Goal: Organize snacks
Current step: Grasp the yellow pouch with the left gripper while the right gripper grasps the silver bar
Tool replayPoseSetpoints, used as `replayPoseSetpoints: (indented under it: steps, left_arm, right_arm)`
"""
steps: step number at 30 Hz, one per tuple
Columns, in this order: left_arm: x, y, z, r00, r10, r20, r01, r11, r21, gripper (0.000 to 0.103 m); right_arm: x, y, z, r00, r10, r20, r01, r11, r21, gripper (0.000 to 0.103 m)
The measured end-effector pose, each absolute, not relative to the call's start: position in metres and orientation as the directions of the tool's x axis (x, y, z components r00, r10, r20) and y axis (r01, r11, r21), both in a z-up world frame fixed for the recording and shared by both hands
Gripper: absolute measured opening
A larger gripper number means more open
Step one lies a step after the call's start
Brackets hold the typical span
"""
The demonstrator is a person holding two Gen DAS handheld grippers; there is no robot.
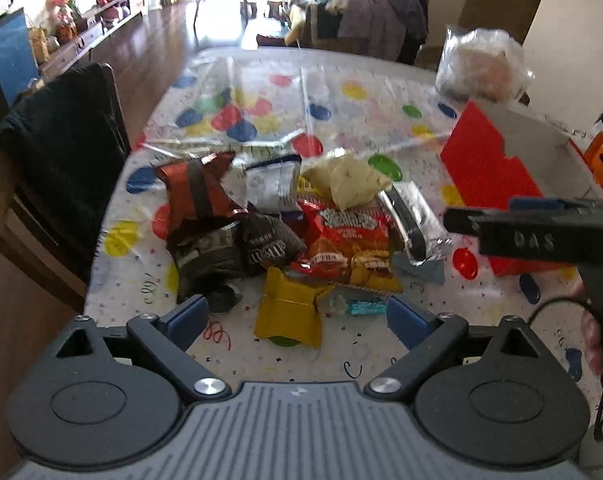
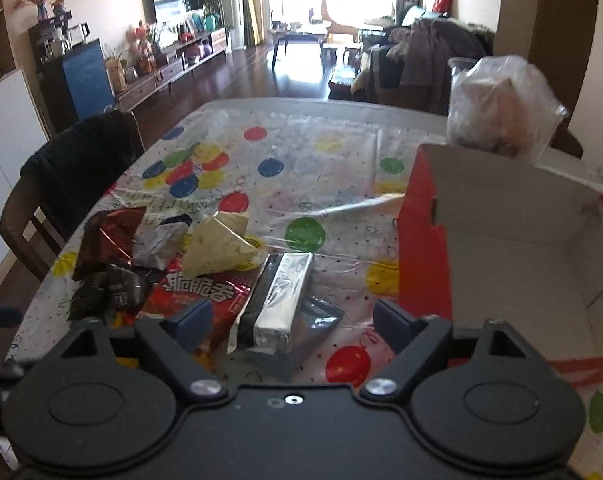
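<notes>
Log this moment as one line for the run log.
left gripper: open, empty | right gripper: open, over silver pack | snack pile: unsorted | red box: open, empty

"脆脆香" on red snack bag point(image 2: 199, 294), "DAS" on black tongs body point(image 1: 535, 240), "m&m's" on brown pouch point(image 1: 267, 246)

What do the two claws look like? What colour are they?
Both look alike. The left claw has two blue fingertips on black hinged bars with silver screws, two round black discs, and a grey ribbed body. The right claw has the same blue tips and black bars, but its body is black. From the left view, its side shows raised letters and black cables.
</notes>
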State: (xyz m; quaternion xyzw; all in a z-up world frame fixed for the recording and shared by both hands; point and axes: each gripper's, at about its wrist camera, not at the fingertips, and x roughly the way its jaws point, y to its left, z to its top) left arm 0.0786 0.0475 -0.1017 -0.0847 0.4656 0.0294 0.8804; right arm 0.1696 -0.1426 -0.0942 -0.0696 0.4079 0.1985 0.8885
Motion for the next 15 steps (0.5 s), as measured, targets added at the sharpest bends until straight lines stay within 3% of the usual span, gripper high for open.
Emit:
replayPoseSetpoints:
  steps: [3, 7, 11, 15]
  left_arm:
    - [0.090, 0.051, -0.118, 0.522, -0.032, -0.853, -0.140, 0.983, -0.122, 0.086]
    - [0.102, 0.055, -0.134, 0.494, -0.047, -0.868, -0.147, 0.980, -0.137, 0.084]
    - [0.111, 0.056, -0.143, 0.472, -0.066, -0.879, -0.139, 0.979, -0.148, 0.070]
    - [0.118, 0.058, -0.151, 0.455, -0.071, -0.888, -0.143, 0.978, -0.152, 0.068]
  right_arm:
    - [0.185, -0.136, -0.106, 0.569, 0.289, -0.770, -0.408, 0.912, 0.041, 0.080]
    - [0.203, -0.129, -0.118, 0.547, 0.281, -0.788, -0.385, 0.921, 0.061, 0.077]
    - [0.212, -0.120, -0.127, 0.514, 0.286, -0.809, -0.403, 0.913, 0.066, 0.075]
    - [0.217, -0.111, -0.136, 0.505, 0.262, -0.822, -0.412, 0.910, 0.037, 0.072]
